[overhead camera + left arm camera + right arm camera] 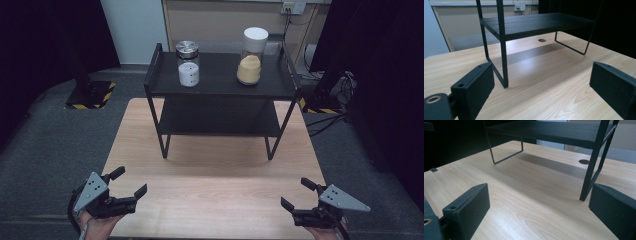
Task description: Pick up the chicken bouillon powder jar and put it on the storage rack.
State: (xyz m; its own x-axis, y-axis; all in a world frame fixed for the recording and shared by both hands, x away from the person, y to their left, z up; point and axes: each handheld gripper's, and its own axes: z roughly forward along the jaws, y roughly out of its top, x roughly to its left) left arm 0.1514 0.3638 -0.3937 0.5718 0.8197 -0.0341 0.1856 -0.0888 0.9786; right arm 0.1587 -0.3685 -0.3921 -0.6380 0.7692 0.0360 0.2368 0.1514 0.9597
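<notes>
A black two-tier metal rack (220, 90) stands at the far half of the wooden table (215, 185). On its top shelf sit a glass jar with a metal lid and white contents (188, 64) at the left and a taller jar with a white lid and yellow powder (250, 50) at the right. My left gripper (129, 182) rests open at the table's near left corner, nothing between its jaws. My right gripper (298, 193) is open at the near right corner, also holding nothing. In the left gripper view the rack's lower shelf (536, 23) and front leg (503, 60) stand ahead.
The rack's lower shelf (217, 117) holds nothing. A round cable hole (542, 40) is in the tabletop behind the rack. A floor stand base with yellow-black tape (90, 95) is beyond the table's left side, cables (330, 100) at the right. Bare tabletop (529, 195) lies between grippers and rack.
</notes>
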